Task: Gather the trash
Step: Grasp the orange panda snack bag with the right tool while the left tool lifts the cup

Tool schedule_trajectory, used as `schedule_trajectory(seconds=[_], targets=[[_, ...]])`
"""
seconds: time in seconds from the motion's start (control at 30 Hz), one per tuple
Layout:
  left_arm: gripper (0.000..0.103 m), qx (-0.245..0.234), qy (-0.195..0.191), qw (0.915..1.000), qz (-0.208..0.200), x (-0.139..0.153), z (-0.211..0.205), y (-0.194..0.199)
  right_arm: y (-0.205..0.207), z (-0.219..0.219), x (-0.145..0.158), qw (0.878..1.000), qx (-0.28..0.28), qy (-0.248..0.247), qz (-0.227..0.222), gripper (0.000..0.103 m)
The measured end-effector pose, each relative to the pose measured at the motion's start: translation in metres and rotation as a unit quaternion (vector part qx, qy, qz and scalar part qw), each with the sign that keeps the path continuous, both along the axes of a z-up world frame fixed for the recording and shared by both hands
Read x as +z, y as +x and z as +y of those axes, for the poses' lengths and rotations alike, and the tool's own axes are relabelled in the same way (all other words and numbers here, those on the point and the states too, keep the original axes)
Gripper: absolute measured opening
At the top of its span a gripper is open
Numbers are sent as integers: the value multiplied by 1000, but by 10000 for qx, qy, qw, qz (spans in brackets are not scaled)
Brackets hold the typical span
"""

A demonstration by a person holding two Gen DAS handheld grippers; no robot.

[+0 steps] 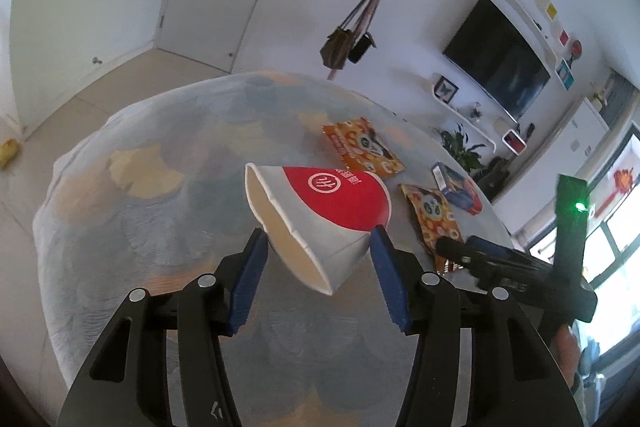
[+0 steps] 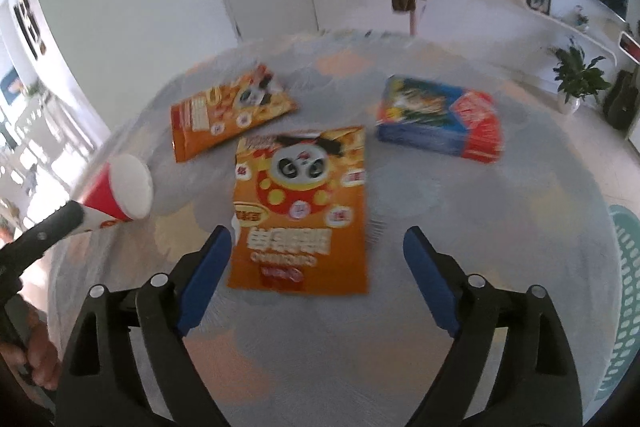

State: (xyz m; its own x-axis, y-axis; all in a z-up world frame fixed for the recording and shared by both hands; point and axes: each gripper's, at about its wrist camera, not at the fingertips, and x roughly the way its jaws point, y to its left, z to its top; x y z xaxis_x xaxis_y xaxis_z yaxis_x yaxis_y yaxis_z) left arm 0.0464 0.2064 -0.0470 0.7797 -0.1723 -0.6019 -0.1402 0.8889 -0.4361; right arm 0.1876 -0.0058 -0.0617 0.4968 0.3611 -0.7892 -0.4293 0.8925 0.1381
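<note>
In the left wrist view, the left gripper (image 1: 316, 247) pinches a flattened red-and-white paper cup (image 1: 320, 215) between its blue pads, holding it at frame centre above the round table (image 1: 120, 227). In the right wrist view, the right gripper (image 2: 318, 243) has its fingers spread wide around nothing, poised over the near orange panda snack bag (image 2: 304, 203) at centre. A second orange snack bag (image 2: 228, 111) lies at upper left, a blue-and-red box (image 2: 436, 119) at upper right, and a teal basket (image 2: 624, 299) at the right edge.

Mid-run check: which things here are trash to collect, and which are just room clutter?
Trash:
- paper cup, held in the left gripper
- near orange snack bag, before the open right gripper
- far orange snack bag
- blue box

Just around:
- hanging bags
- TV
- potted plant
</note>
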Motion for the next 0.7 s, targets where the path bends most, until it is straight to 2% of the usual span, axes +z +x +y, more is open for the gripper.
schedule_trajectory(seconds=[0.1,0.23,0.3,0.33,0.4,0.43,0.47,0.7], targets=[[51,-25,-52,10000,-12,-1,0,1,7,23,-4,9990,-39,-430,-75,92],[50,-145,-137,9998,-52,0,-5,1,17,37,-4,9982,-75,-584,-123,90],[50,-229,-141,9996,-107,1,-9,2,16,37,0,9982,33,-557,-208,70],[50,-283,-141,9994,-138,2,-12,3,14,37,1,9984,99,-506,-220,66],[49,-343,-151,9991,-180,4,-15,4,9,33,5,9982,179,-484,-296,44],[49,-374,-169,9990,-195,5,-17,5,7,32,6,9983,225,-454,-298,26],[49,-401,-192,9988,-207,5,-18,6,6,28,6,9988,283,-348,-178,3],[48,-542,-312,9976,-304,6,-29,4,-5,5,16,9996,165,-14,-237,3]])
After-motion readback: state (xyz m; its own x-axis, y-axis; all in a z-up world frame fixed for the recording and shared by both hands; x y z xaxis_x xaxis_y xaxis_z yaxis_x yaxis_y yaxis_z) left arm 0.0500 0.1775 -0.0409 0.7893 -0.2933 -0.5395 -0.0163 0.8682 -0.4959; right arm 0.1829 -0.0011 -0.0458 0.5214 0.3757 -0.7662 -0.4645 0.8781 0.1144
